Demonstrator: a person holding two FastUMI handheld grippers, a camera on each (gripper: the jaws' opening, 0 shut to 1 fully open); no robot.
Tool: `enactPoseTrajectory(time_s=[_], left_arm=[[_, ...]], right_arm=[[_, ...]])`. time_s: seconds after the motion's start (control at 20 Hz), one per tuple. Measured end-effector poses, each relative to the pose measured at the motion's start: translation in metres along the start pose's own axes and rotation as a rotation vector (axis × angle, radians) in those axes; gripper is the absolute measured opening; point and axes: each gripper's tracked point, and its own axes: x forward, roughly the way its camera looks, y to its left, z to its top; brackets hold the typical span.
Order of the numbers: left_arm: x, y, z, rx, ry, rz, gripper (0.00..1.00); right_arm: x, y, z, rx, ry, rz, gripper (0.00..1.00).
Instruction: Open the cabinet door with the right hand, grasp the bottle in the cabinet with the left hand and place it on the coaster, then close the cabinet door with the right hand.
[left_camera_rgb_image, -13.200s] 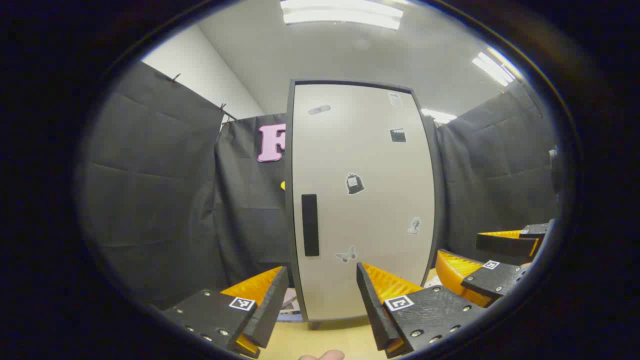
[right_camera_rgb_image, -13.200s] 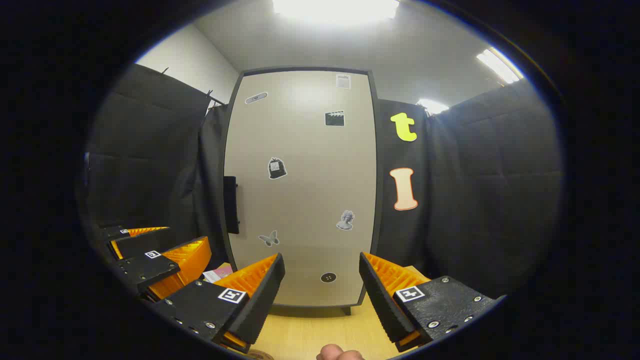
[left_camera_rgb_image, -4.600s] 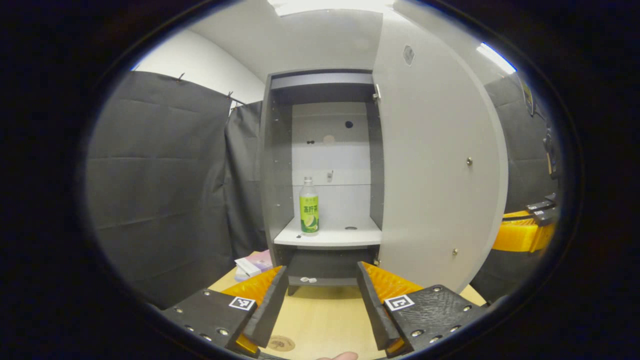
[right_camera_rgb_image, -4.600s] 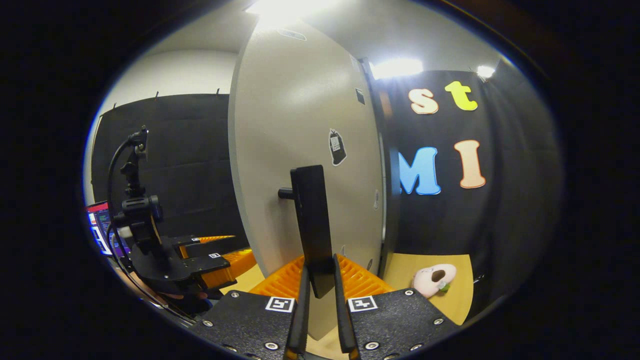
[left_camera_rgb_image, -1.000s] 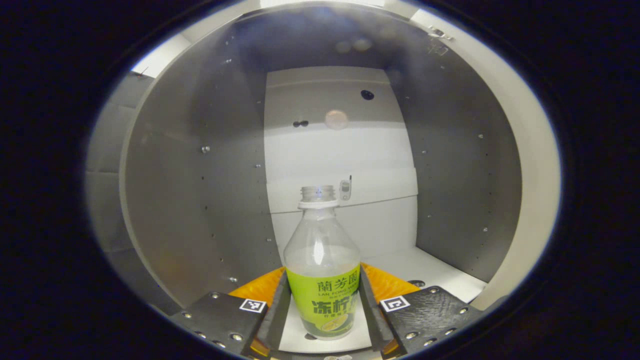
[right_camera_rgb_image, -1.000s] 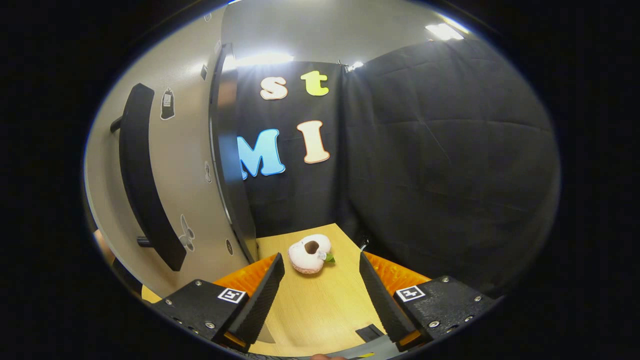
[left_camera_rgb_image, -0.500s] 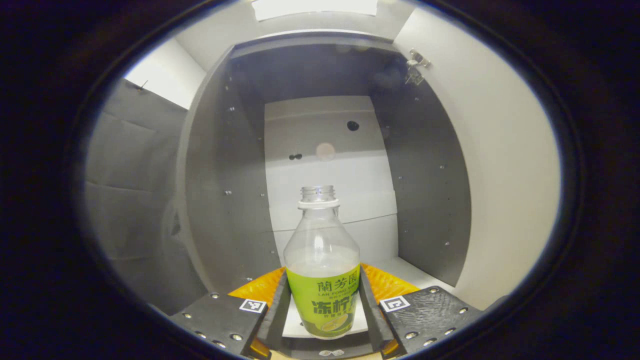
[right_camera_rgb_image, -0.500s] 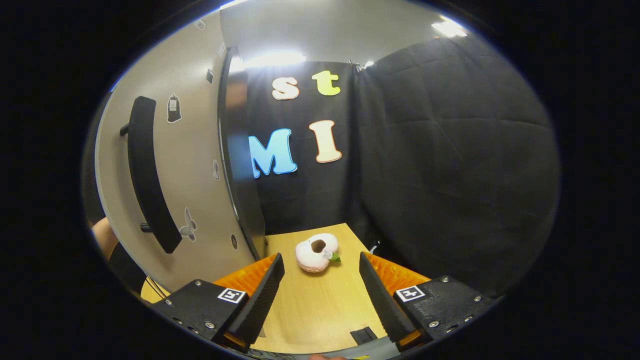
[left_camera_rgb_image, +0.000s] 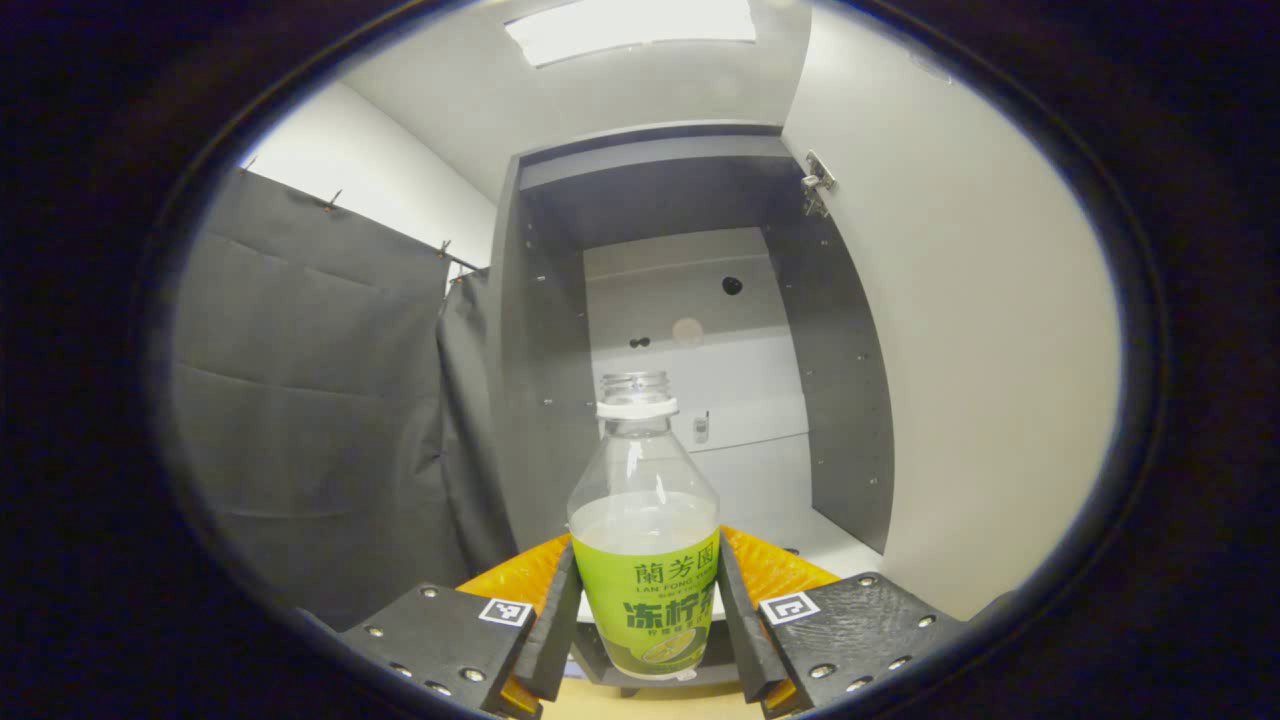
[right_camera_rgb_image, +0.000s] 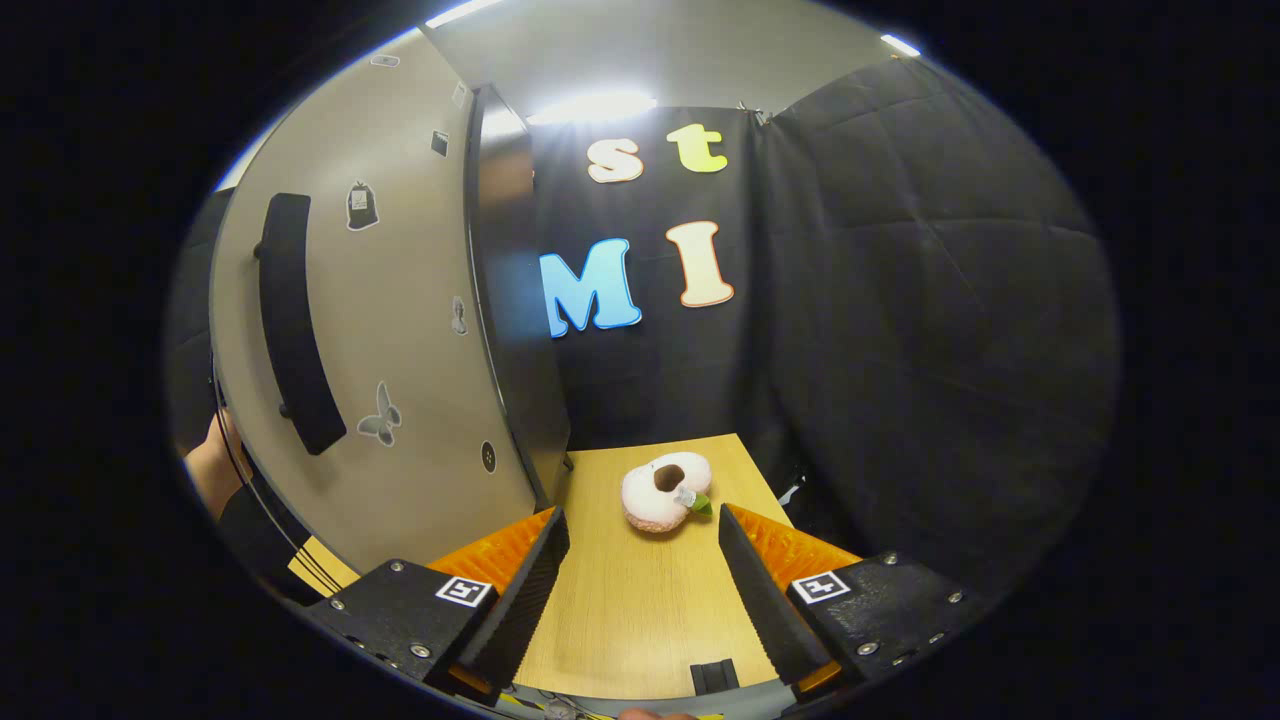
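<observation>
A clear, capless bottle (left_camera_rgb_image: 645, 530) with a green label stands upright between the fingers of my left gripper (left_camera_rgb_image: 645, 630), which is shut on it. It is out in front of the open grey cabinet (left_camera_rgb_image: 690, 340), off the white shelf (left_camera_rgb_image: 810, 535). The cabinet door (left_camera_rgb_image: 980, 340) stands swung open on the right of the left gripper view. In the right gripper view the door's outer face (right_camera_rgb_image: 380, 330) with its black handle (right_camera_rgb_image: 290, 320) is at the left, and my right gripper (right_camera_rgb_image: 635, 590) hangs open over the wooden table (right_camera_rgb_image: 640, 610), holding nothing.
A pink plush toy (right_camera_rgb_image: 665, 495) lies on the table beyond the right gripper. A person's hand (right_camera_rgb_image: 205, 460) shows at the door's left edge. Black cloth walls close in behind and beside the cabinet.
My left gripper has drawn back out of the cabinet with the bottle in it. The right gripper has shifted slightly, so the door and plush toy sit a little further right.
</observation>
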Motion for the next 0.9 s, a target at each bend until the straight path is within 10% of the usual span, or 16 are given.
enactPoseTrajectory(time_s=[0.4, 0.9], left_arm=[[-0.094, 0.018, -0.022, 0.032, 0.000, 0.129, 0.72], [-0.201, 0.054, -0.144, 0.056, -0.008, 0.242, 0.72]], right_arm=[[0.018, 0.003, -0.035, -0.059, 0.062, 0.137, 0.93], [0.070, 0.006, -0.044, -0.018, 0.020, 0.049, 0.91]])
